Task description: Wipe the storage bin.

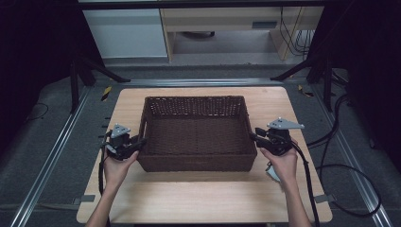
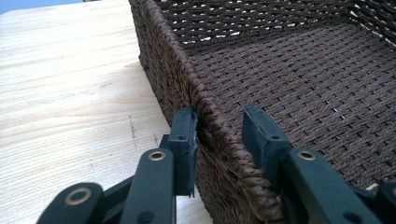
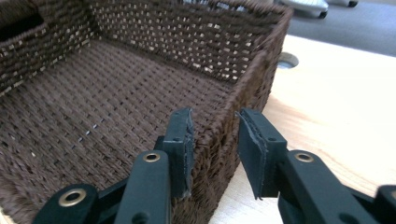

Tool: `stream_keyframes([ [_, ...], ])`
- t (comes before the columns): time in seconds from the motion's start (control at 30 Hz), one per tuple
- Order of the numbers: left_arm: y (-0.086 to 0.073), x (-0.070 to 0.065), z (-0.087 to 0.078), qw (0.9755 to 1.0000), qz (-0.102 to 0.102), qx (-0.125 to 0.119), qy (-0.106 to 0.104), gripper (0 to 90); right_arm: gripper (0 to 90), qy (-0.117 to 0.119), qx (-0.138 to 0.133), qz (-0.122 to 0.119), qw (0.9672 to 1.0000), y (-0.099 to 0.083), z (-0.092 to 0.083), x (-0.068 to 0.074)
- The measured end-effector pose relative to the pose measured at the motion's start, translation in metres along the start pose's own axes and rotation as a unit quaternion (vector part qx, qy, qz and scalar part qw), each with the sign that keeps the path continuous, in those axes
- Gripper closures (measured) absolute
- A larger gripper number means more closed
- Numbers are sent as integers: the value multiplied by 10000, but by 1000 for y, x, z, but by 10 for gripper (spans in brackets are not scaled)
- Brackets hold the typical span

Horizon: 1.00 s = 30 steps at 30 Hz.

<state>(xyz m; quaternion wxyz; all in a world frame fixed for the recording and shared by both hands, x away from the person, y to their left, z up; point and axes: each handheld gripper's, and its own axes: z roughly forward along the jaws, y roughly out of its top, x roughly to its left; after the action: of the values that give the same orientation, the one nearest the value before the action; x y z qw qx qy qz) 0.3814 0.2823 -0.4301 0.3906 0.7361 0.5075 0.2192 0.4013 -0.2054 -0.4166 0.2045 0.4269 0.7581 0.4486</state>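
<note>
I have the left gripper (image 2: pixel 217 140) and the right gripper (image 3: pixel 215 144) each straddling a side wall of the empty basket (image 1: pixel 196 163), which sits mid-surface (image 1: pixel 203 198). Both sets of fingers are spread, rim between them, not yet pinching. If one side clamps late or shallow, I reckon the woven wall flexes and the basket tips or slips free.
</note>
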Motion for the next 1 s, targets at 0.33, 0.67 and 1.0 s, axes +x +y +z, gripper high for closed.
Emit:
stream_keyframes([
  [0.33,-2,1,-3,9999,-17,-133,94,535,737,96,-24,47,9999,-5,3,2],
  [0.67,-3,2,-7,9998,35,-89,168,476,733,104,94,43,9999,-7,-5,9],
  [1.0,-4,1,-11,9997,131,-119,171,452,730,136,108,36,9998,-9,-10,13],
])
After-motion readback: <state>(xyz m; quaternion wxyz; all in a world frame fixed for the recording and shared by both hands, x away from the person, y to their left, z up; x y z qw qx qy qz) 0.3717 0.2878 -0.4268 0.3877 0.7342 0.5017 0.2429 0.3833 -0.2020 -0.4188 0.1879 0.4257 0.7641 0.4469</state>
